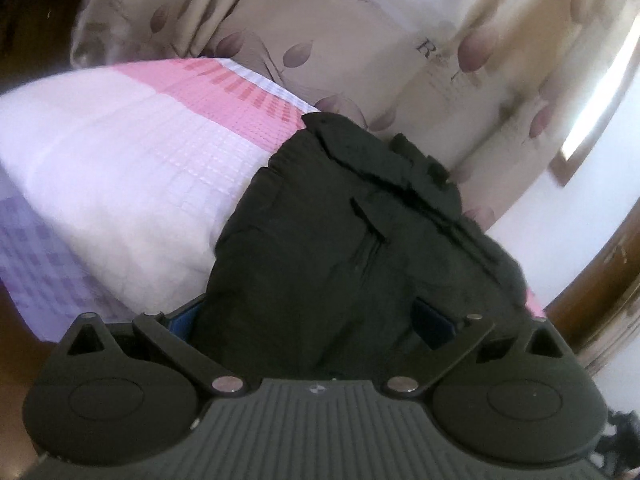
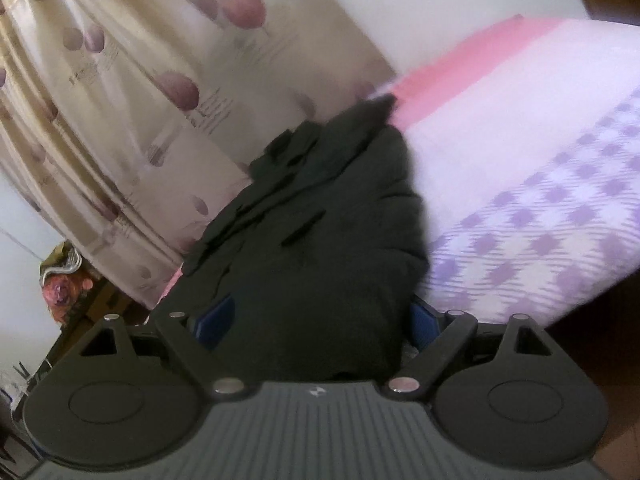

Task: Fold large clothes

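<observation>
A large black garment (image 1: 344, 240) lies on the bed and runs from the far edge back into my left gripper (image 1: 308, 324). Its cloth fills the gap between the blue fingers (image 1: 434, 326), which are closed on it. In the right wrist view the same black garment (image 2: 320, 240) bunches between the blue fingers (image 2: 214, 326) of my right gripper (image 2: 316, 324), which is also closed on it. The fingertips are hidden under cloth in both views. A pocket flap and folded layers show on the garment's upper side.
The bed carries a quilted cover (image 1: 120, 168), white with pink and purple checks; it also shows in the right wrist view (image 2: 520, 184). A beige leaf-print curtain (image 1: 360, 40) hangs behind the bed. A wooden door frame (image 1: 600, 280) is at the right. Clutter (image 2: 64, 284) stands at the left.
</observation>
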`<state>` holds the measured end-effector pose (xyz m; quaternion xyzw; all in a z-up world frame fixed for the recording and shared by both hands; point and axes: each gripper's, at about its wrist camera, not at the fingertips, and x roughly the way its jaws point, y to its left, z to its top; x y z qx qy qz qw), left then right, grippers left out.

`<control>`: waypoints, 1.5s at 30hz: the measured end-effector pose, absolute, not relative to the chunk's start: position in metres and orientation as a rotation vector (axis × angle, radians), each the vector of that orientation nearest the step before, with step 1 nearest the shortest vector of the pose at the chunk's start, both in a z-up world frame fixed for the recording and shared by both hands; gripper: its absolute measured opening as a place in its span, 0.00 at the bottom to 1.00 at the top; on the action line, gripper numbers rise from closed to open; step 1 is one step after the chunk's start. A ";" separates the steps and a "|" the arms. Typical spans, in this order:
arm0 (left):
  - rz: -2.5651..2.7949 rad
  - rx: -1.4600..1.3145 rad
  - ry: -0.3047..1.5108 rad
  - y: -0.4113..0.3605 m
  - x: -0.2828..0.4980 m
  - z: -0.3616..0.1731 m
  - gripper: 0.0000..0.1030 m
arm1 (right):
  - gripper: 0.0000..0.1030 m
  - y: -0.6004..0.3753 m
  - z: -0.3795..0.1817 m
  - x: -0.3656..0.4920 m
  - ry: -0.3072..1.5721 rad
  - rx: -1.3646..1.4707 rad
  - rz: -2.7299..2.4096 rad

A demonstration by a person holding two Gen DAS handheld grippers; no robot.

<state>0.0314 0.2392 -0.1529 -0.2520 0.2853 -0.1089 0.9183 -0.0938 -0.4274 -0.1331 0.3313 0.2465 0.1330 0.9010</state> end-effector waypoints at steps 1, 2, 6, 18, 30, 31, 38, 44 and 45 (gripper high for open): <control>-0.215 -0.512 0.580 0.238 0.030 -0.154 0.93 | 0.85 -0.423 -0.132 -0.092 0.519 0.664 0.286; -0.205 -0.503 0.577 0.237 0.031 -0.154 0.90 | 0.80 -0.417 -0.132 -0.090 0.530 0.632 0.282; -0.134 -0.401 0.591 0.232 0.031 -0.155 0.40 | 0.34 -0.403 -0.134 -0.085 0.571 0.535 0.259; -0.063 -0.144 0.598 0.202 0.022 -0.134 0.34 | 0.25 -0.406 -0.138 -0.086 0.563 0.549 0.241; -0.047 -0.078 0.600 0.192 0.024 -0.137 0.37 | 0.26 -0.406 -0.139 -0.084 0.573 0.564 0.241; -0.046 -0.073 0.600 0.192 0.024 -0.138 0.39 | 0.26 -0.406 -0.139 -0.084 0.574 0.563 0.240; -0.030 -0.090 0.612 0.197 0.026 -0.142 0.84 | 0.43 -0.400 -0.135 -0.086 0.585 0.558 0.246; -0.178 -0.269 0.657 0.220 0.030 -0.152 0.51 | 0.49 -0.392 -0.133 -0.085 0.592 0.508 0.264; -0.184 -0.284 0.658 0.222 0.030 -0.152 0.40 | 0.46 -0.391 -0.133 -0.086 0.591 0.496 0.261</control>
